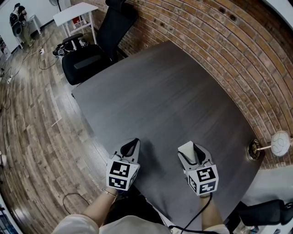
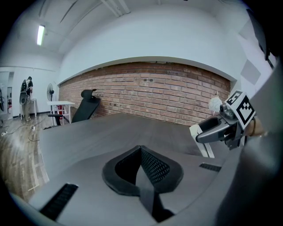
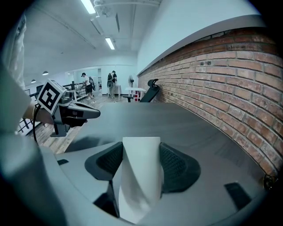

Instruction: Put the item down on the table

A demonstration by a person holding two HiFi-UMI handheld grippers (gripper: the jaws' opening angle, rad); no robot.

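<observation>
My right gripper [image 1: 191,151] is shut on a white folded item [image 1: 187,150] and hovers just over the dark grey table [image 1: 160,96] near its front edge. In the right gripper view the white item [image 3: 139,176] stands as a twisted strip between the two black pads [image 3: 177,165]. About a hand's width to the left, my left gripper [image 1: 132,146] is shut with nothing in it, its jaws meeting in a point [image 2: 140,152]. The left gripper view shows the right gripper [image 2: 208,132] at its right with the white item [image 2: 204,142] sticking out below it.
A brick wall [image 1: 219,41] runs along the table's far and right sides. A black office chair [image 1: 91,50] stands at the far left corner, with a white side table [image 1: 75,13] behind it. A small round brass fitting [image 1: 254,149] sits at the table's right edge.
</observation>
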